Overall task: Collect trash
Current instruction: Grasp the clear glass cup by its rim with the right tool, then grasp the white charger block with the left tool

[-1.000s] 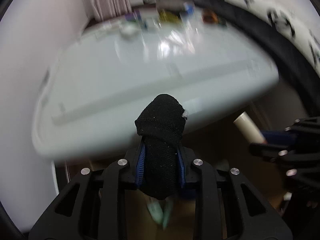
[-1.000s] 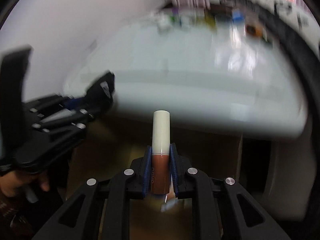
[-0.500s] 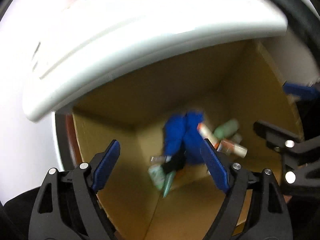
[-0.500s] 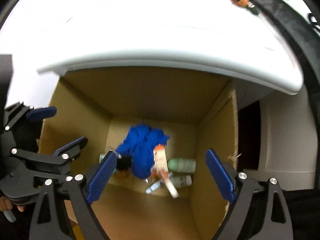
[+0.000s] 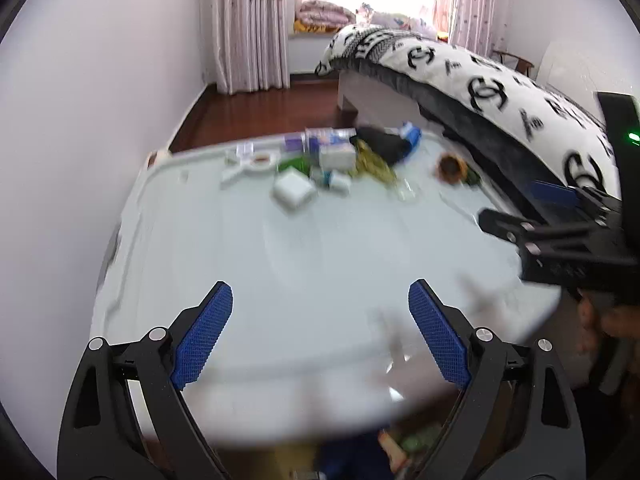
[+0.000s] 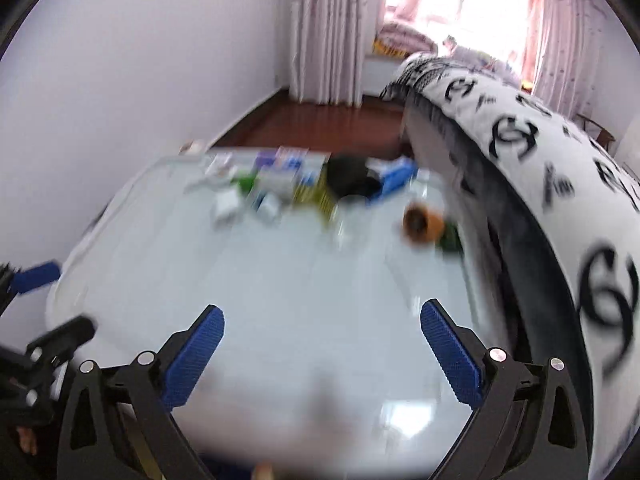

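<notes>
My left gripper (image 5: 320,300) is open and empty above the near edge of a pale glass table (image 5: 320,248). My right gripper (image 6: 322,316) is open and empty too, over the same table (image 6: 280,280). Trash lies in a cluster at the table's far end: a white box (image 5: 293,189), small cartons (image 5: 336,156), a black cloth (image 5: 382,145), a yellow-green wrapper (image 5: 374,166) and an orange round thing (image 5: 450,166). The same cluster shows blurred in the right wrist view, with the black cloth (image 6: 352,178) and the orange thing (image 6: 422,222). The right gripper shows at the right edge of the left wrist view (image 5: 560,232).
A bed with a black-and-white patterned cover (image 5: 500,88) runs along the table's right side. A white wall (image 5: 80,120) is on the left. Below the table's near edge, a strip of the cardboard box with blue cloth (image 5: 352,456) shows. Curtains (image 5: 250,20) hang at the far end.
Both grippers let go of their items, the black cloth and the tube, into the cardboard box below the table. They then rose and now face across the tabletop, both open.
</notes>
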`<act>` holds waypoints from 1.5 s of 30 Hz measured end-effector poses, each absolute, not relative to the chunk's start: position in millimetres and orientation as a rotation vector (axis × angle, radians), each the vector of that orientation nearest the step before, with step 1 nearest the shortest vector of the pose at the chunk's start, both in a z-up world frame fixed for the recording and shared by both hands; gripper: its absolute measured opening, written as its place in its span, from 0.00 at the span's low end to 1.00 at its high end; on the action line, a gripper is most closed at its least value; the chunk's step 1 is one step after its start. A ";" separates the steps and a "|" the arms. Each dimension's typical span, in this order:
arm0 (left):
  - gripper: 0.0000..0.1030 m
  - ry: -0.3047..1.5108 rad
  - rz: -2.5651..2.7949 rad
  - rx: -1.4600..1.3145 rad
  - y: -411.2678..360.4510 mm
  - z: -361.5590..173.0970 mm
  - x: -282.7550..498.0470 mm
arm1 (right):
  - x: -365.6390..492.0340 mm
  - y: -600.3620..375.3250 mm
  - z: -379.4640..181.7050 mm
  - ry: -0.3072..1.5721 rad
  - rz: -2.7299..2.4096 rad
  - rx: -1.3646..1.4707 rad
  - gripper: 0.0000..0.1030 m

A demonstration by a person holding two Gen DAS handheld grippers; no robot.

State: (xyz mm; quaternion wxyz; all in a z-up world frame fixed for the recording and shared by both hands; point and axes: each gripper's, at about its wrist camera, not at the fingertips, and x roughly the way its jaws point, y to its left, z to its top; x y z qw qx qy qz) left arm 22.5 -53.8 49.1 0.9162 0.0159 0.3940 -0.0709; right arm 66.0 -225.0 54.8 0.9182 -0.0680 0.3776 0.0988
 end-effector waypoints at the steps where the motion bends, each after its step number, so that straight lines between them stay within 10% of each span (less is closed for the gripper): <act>1: 0.85 0.795 -0.136 0.040 -54.1 47.9 30.1 | 80.7 -226.5 52.4 0.760 0.201 -0.136 0.94; 14: 0.85 0.802 -0.156 0.012 -53.1 30.0 52.6 | 198.3 -203.1 -20.1 0.885 0.185 -0.278 0.90; 16: 0.85 0.811 -0.152 0.002 -52.7 28.9 54.6 | 211.7 -203.2 -30.2 0.924 0.175 -0.278 0.80; 18: 0.85 0.826 -0.147 -0.011 -50.0 26.0 57.1 | 221.8 -201.7 -42.0 0.974 0.175 -0.290 0.45; 45: 0.85 0.947 0.092 -0.032 -57.6 -35.5 210.9 | 91.0 -243.4 82.9 0.794 0.323 -0.143 0.46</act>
